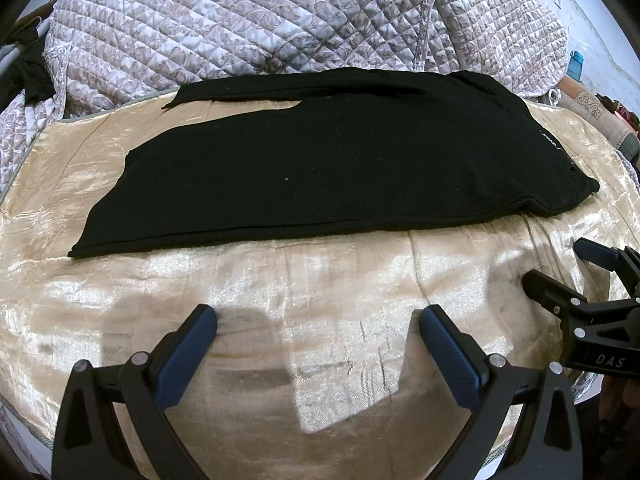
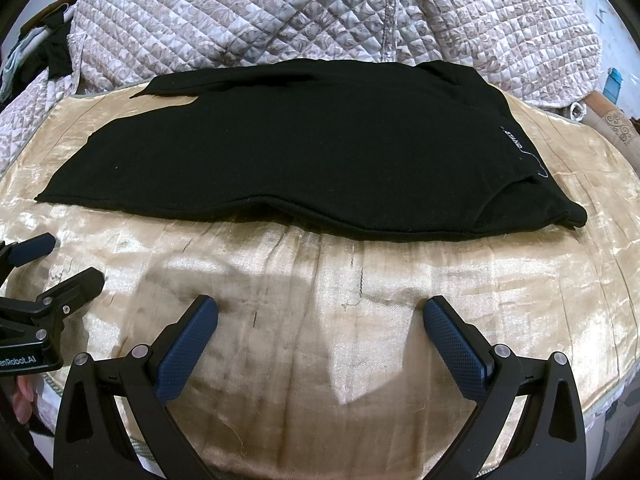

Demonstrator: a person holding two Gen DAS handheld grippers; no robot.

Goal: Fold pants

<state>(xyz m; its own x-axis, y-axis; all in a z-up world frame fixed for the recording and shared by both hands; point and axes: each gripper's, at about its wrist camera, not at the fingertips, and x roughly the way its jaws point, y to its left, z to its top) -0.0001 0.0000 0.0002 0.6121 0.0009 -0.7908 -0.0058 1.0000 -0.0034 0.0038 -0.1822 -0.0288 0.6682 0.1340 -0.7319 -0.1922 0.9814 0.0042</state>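
Black pants point(image 1: 320, 168) lie flat across the middle of the frame on a gold satin sheet point(image 1: 280, 320), legs to the left, waist to the right. A quilt point(image 1: 280, 16) fills the top. At the bottom, the left gripper point(image 1: 318, 326) and right gripper point(image 2: 320, 316) hover spread wide, grasping nothing.

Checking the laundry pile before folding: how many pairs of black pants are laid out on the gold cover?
1: the black pants lie flat across the gold cover, legs to the left, beyond both open grippers.
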